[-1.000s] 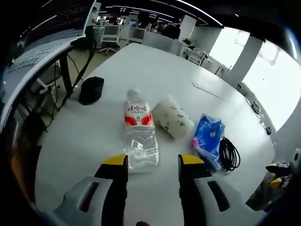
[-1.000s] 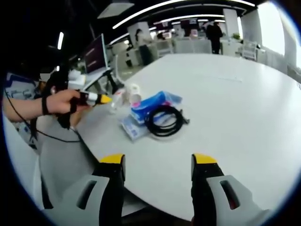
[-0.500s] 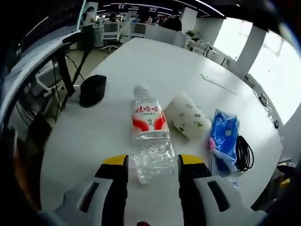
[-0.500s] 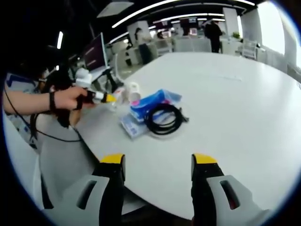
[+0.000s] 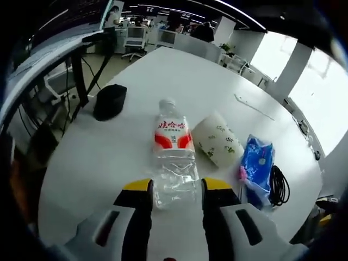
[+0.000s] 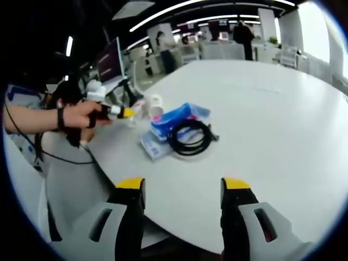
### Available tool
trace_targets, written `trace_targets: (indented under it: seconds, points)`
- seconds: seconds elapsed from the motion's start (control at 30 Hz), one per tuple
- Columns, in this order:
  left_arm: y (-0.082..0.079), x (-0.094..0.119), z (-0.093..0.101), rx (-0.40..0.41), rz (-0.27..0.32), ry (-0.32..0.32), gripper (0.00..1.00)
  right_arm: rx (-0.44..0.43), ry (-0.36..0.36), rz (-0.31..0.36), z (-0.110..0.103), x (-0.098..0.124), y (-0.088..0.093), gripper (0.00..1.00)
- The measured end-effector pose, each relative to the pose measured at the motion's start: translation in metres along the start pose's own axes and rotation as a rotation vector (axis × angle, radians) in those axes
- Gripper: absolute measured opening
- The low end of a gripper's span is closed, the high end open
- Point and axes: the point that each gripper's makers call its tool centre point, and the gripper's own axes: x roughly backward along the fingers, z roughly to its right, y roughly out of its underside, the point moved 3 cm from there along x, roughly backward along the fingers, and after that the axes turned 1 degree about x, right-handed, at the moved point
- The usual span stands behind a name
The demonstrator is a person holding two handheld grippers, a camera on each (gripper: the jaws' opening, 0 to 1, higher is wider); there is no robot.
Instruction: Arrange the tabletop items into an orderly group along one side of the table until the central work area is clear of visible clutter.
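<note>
A clear water bottle [image 5: 174, 157] with a red label lies on the white table [image 5: 179, 76], cap pointing away. Its base sits between the yellow-tipped jaws of my left gripper [image 5: 175, 188], which is open and close on both sides of it. Right of the bottle lie a white roll with green print [image 5: 216, 142], a blue tissue pack [image 5: 256, 166] and a coiled black cable [image 5: 278, 185]. In the right gripper view my right gripper [image 6: 182, 187] is open and holds nothing, near the table's edge, short of the cable [image 6: 189, 137] and blue pack [image 6: 176, 118]. A hand holds the left gripper [image 6: 120, 113] there.
A black pouch [image 5: 110, 101] lies to the left of the bottle near the table edge. A desk with a monitor [image 6: 110, 61] and cables stands beyond that edge. The far half of the table [image 6: 261, 109] is bare white surface. People stand in the office behind.
The left gripper has moved forward, so the bottle's base now lies between its jaws, which have drawn slightly closer. The right gripper has stayed put.
</note>
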Motion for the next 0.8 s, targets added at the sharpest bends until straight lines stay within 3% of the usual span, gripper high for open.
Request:
trace_targets:
  seconds: [0.8]
  points:
    - [0.022,0.022,0.002,-0.034,-0.020,-0.016,0.33,0.004,-0.021,0.008,-0.004,-0.003,-0.004,0.54]
